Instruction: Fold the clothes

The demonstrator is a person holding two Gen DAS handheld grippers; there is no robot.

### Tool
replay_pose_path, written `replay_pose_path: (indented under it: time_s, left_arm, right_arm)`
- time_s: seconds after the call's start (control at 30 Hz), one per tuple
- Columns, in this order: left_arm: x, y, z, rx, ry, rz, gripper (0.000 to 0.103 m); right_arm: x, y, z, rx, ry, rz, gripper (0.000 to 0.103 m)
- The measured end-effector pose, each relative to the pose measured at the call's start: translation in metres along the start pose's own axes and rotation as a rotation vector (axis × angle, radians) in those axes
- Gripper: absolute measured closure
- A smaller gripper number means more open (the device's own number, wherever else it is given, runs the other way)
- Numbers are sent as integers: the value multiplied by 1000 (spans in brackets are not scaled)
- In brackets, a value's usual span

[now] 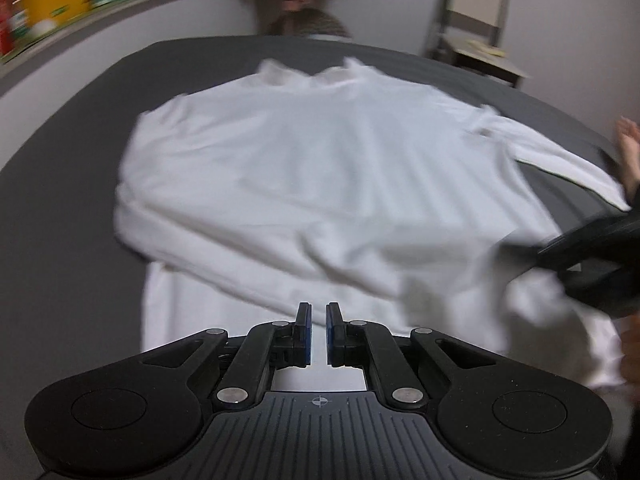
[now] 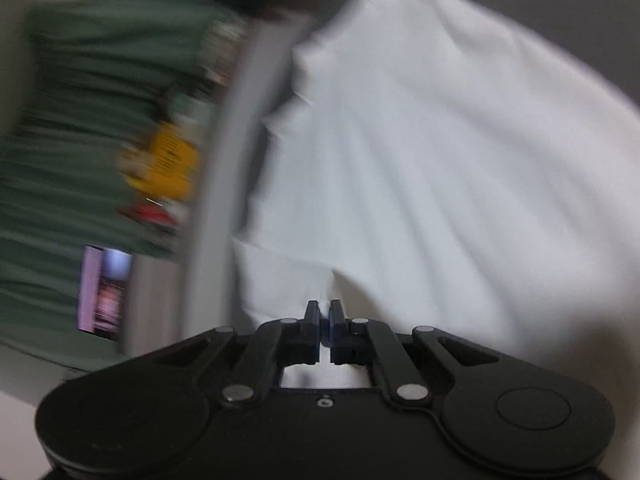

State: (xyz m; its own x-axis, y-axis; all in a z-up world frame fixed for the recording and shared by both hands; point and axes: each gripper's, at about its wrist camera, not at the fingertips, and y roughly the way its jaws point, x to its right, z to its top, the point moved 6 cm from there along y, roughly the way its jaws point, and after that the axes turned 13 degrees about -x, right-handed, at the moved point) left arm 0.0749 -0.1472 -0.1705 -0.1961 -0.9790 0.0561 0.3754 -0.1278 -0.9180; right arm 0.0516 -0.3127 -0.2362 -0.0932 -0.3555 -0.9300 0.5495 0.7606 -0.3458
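Note:
A white long-sleeved shirt (image 1: 320,168) lies spread on a dark grey table (image 1: 72,208), collar at the far side, one sleeve reaching right. My left gripper (image 1: 318,312) hovers over the near hem, jaws a narrow gap apart with nothing between them. My right gripper (image 2: 325,308) is shut on a fold of the white shirt (image 2: 420,152) and lifts it; it also shows at the right edge of the left wrist view (image 1: 592,264), pinching the lower right part of the shirt. The right wrist view is motion-blurred.
A wooden chair (image 1: 476,28) stands behind the table at the far right. A shelf with yellow and red packages (image 1: 52,0) runs along the far left. A person sits beyond the far table edge. A green curtain (image 2: 80,120) and a screen (image 2: 106,292) show blurred.

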Motion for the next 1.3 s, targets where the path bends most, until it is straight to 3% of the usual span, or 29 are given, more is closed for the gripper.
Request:
replay_pose_path:
  time_s: [0.17, 0.2, 0.3, 0.4, 0.5, 0.63, 0.73, 0.83, 0.93, 0.97, 1.17, 1.3]
  left_arm:
    - [-10, 14, 1, 9, -20, 72, 98]
    - [-11, 16, 1, 8, -27, 74, 98]
    - [-7, 21, 7, 17, -22, 82, 98]
    - [-2, 24, 20, 91, 16, 138, 98]
    - [3, 33, 41, 169, 90, 231, 98]
    - [1, 58, 62, 193, 256, 441, 98]
    - [1, 71, 65, 201, 375, 542, 98]
    - [4, 80, 65, 222, 487, 625, 98]
    - [7, 88, 65, 242, 599, 707, 98]
    - [8, 91, 65, 248, 637, 735, 98]
    - [16, 109, 65, 287, 864, 898, 98]
    - [11, 113, 78, 258, 811, 970, 98]
  right_arm:
    - [-26, -70, 28, 210, -107, 149, 98]
    - [-23, -81, 34, 231, -106, 129, 98]
    - [9, -92, 43, 211, -37, 1, 98]
    - [40, -93, 43, 183, 69, -67, 98]
    - [49, -97, 47, 182, 86, -79, 98]
    - [50, -95, 58, 188, 67, -78, 98]
    - [55, -96, 66, 178, 76, -67, 97]
    - [60, -100, 64, 159, 61, -100, 89]
    - [63, -100, 55, 132, 61, -129, 54]
    - [65, -100, 52, 121, 62, -139, 52]
    - [72, -92, 48, 112, 5, -265, 52]
    - [76, -82, 53, 110, -12, -277, 58]
